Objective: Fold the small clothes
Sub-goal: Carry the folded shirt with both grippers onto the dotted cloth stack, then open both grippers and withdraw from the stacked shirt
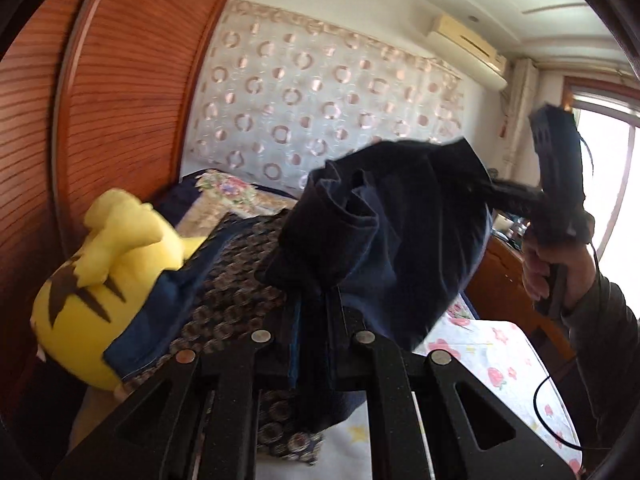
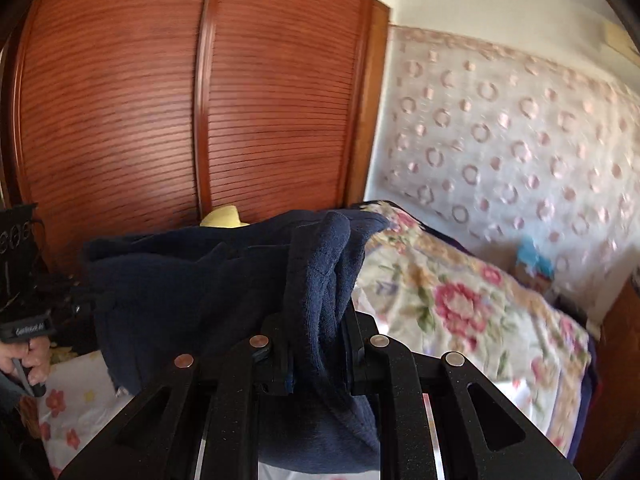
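A dark navy garment (image 1: 392, 240) hangs in the air above the bed, stretched between both grippers. My left gripper (image 1: 312, 312) is shut on one bunched edge of it. My right gripper (image 2: 316, 332) is shut on the other edge of the navy garment (image 2: 208, 280), whose fleecy folds rise between the fingers. In the left wrist view the right gripper (image 1: 492, 186) shows at the right, held by a hand, its tips in the cloth. In the right wrist view the left gripper (image 2: 80, 296) shows at the far left edge, its tips against the cloth.
A yellow plush toy (image 1: 96, 288) lies at the left by a wooden louvred wardrobe (image 2: 160, 100). A dark patterned cloth (image 1: 232, 280) and a floral quilt (image 2: 460, 300) lie on the bed. A white flowered sheet (image 1: 500, 364) covers the near bed. A window (image 1: 608, 184) is at right.
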{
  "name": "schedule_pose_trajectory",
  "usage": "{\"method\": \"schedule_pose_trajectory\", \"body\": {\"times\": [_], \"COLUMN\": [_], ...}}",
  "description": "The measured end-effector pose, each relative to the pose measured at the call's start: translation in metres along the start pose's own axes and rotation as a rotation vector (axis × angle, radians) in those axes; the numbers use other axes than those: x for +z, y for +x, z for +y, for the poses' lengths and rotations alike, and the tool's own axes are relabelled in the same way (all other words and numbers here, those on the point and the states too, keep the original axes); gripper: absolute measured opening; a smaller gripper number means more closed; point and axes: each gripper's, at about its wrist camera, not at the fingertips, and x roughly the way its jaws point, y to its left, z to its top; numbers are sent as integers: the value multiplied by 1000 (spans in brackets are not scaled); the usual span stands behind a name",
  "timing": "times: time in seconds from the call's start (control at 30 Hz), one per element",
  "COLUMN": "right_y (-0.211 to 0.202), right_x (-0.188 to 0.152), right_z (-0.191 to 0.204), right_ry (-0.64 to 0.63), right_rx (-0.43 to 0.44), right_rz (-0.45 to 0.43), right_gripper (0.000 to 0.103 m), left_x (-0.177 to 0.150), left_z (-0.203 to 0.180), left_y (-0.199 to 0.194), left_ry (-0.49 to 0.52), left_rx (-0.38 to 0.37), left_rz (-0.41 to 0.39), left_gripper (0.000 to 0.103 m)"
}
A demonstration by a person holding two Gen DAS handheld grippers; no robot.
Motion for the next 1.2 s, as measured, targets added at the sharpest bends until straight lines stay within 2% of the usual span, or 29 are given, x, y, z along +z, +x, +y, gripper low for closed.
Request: {"method": "schedule_pose_trajectory", "body": {"times": [0.13,0.27,0.37,0.4,0.5,0.6,0.7,0.73,0.9,1.0,1.07,1.1,1.2], "right_y": [66,122,153,162,174,168,160,156,123,94,76,65,30], "right_x": [25,37,51,52,58,56,54,51,27,-1,-16,-22,-40], "right_z": [15,37,34,31,22,14,25,30,50,59,67,70,82], "right_ry": [-108,-145,-98,-76,-16,35,51,57,112,146,173,181,202], "right_rx": [19,34,37,35,-19,-29,-43,-42,-18,-9,-12,-18,-43], "right_rz": [51,105,141,162,214,180,142,133,98,87,73,68,58], "right_gripper": [17,18,24,29,36,43,48,49,49,49,49,49,49], "left_x": [-19,-29,-35,-37,-38,-38,-36,-33,-28,-27,-27,-28,-28], "left_z": [29,45,46,46,48,48,45,47,30,17,5,-1,-18], "left_y": [5,14,13,10,3,-4,-7,-4,-13,-18,-23,-26,-34], "left_ry": [-50,-79,-57,-50,-36,-26,-7,-1,75,127,162,178,206], "left_rx": [51,93,136,143,160,174,190,194,181,170,156,146,128], "left_rz": [33,79,91,90,82,77,77,77,73,79,76,69,61], "left_gripper": [11,11,11,11,11,11,12,20,41,43,61,77,80]}}
